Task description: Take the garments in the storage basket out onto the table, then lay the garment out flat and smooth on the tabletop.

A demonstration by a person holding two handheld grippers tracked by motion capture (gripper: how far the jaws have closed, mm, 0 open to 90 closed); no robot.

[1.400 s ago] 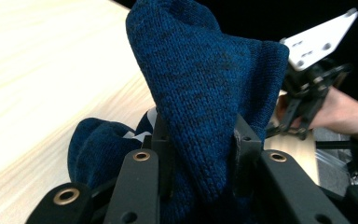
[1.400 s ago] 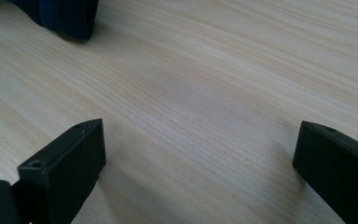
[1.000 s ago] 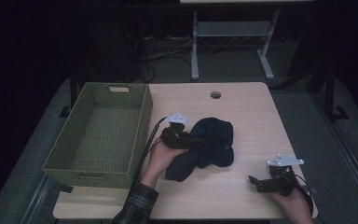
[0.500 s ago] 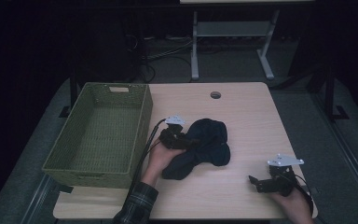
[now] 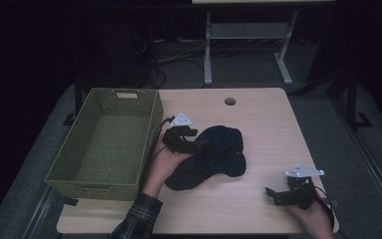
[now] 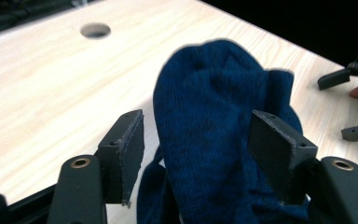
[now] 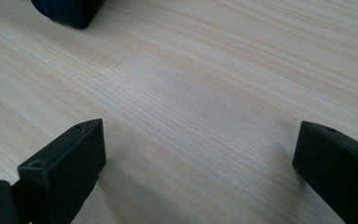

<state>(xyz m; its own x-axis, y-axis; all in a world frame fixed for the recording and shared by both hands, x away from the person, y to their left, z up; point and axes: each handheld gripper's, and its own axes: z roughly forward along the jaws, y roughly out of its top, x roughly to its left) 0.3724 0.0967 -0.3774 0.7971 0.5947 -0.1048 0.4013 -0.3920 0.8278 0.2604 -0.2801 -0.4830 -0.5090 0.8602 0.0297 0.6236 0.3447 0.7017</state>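
A dark blue knitted cloth (image 5: 221,154) lies bunched at the middle of the wooden table (image 5: 263,119). My left gripper (image 5: 201,147) sits at the cloth's left edge and points right. In the left gripper view the cloth (image 6: 214,93) stands up between the jaws, which have just been opening. A gap shows at the left pad (image 6: 130,144), so my left gripper (image 6: 198,135) is open. My right gripper (image 5: 272,194) rests open near the front right edge, apart from the cloth. Bare wood lies between the jaws of my right gripper (image 7: 198,154), and a cloth corner (image 7: 67,9) shows far off.
A green woven basket (image 5: 102,93) stands at the table's left side, beside my left hand. A round cable hole (image 5: 230,101) lies near the far edge. Bare wood stretches between the cloth and the right gripper. The left gripper view also shows the right gripper (image 6: 342,105).
My left gripper has lifted a little and its jaws have spread apart around the cloth. The cloth's left part has shifted slightly. The right gripper has stayed still.
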